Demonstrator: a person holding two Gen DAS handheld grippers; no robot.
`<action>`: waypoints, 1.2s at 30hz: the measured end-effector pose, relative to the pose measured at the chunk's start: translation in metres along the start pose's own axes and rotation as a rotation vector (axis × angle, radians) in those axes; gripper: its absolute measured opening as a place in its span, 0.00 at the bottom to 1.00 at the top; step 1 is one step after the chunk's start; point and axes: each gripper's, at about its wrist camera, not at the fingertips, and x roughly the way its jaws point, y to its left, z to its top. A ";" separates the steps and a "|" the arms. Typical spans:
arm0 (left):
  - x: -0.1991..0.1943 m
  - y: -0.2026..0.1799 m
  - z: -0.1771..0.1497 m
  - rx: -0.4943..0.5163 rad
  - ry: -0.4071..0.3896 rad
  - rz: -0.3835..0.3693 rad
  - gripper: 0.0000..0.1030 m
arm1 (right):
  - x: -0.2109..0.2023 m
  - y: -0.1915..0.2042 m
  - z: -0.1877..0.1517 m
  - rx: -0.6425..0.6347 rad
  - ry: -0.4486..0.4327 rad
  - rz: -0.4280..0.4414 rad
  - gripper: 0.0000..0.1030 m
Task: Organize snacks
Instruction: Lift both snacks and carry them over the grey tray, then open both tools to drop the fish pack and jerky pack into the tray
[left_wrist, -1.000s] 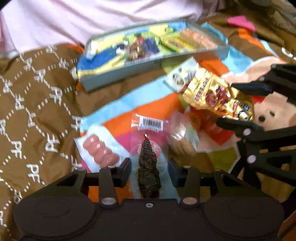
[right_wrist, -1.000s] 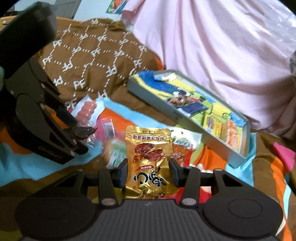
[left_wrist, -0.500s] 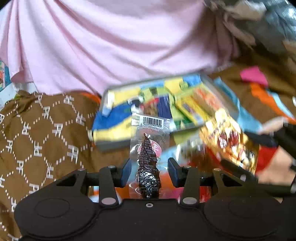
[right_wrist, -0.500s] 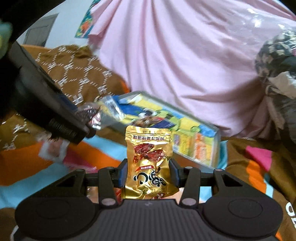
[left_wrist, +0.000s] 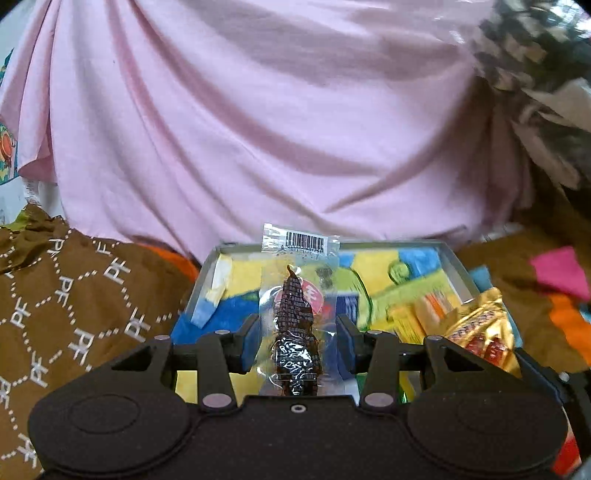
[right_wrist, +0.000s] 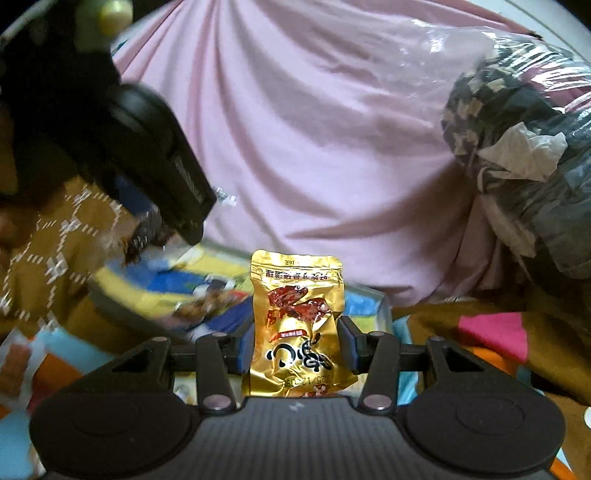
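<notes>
We hold a clear snack packet in the left gripper and a gold pouch in the right gripper, jaws clamped partway, both over the tray, where crowding, seemingly tight, risks collision.

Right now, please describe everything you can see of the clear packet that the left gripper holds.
The clear packet is a narrow, transparent plastic wrapper with a white barcode label at its top end and a round red-and-white mark behind. Inside lies a dark brown, pointed, textured piece of food. It stands upright between the fingers of the left gripper, which press on its lower sides. It hangs above the near end of the grey tray. The right wrist view shows it only as a blur.
</notes>
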 end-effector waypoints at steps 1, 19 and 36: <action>0.007 0.000 0.003 -0.006 -0.004 0.008 0.44 | 0.006 -0.001 0.002 0.009 -0.012 -0.002 0.49; 0.098 0.013 -0.003 -0.028 0.126 0.138 0.45 | 0.085 0.003 -0.006 0.100 0.059 0.052 0.50; 0.118 0.014 -0.022 -0.059 0.170 0.187 0.61 | 0.101 0.000 -0.018 0.118 0.132 0.064 0.55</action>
